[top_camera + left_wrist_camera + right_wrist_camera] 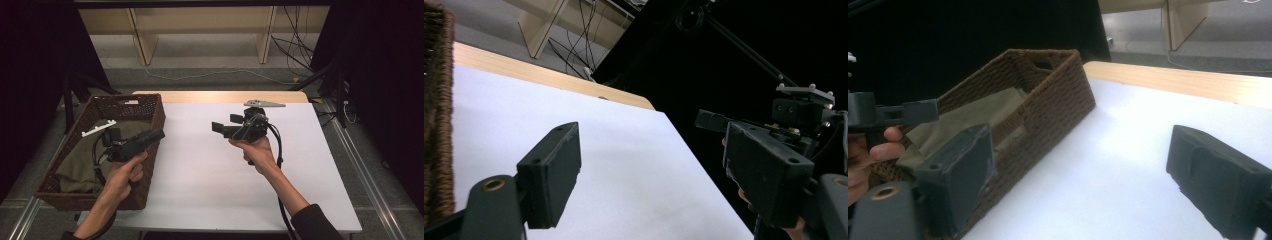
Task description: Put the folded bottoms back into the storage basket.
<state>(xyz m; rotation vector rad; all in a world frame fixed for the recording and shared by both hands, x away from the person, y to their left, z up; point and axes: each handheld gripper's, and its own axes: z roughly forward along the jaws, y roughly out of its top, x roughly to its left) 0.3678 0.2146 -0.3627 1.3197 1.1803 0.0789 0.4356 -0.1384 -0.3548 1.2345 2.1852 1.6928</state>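
**Soft cloth waits in the basket, both grippers empty**

The olive-green cloth (82, 160) lies crumpled in the woven brown basket (150, 112) at the left edge of the white desk (210, 170), pooled against the basket's floor and near wall. It looks light and limp, likely to sag and drape from whatever point lifts it, and it will not slip much between the pads. A raised fold or a bunched edge near the middle seems the best place to pinch; a flat stretch would give the pads little to bite. Its colour is a dull, matte olive with gentle creases.

The left gripper (150, 136) hovers over the basket's right rim, its fingers (549, 175) spread apart with nothing between them. The right gripper (220, 127) hangs above the bare desk, its fingers (955, 177) likewise wide and empty.
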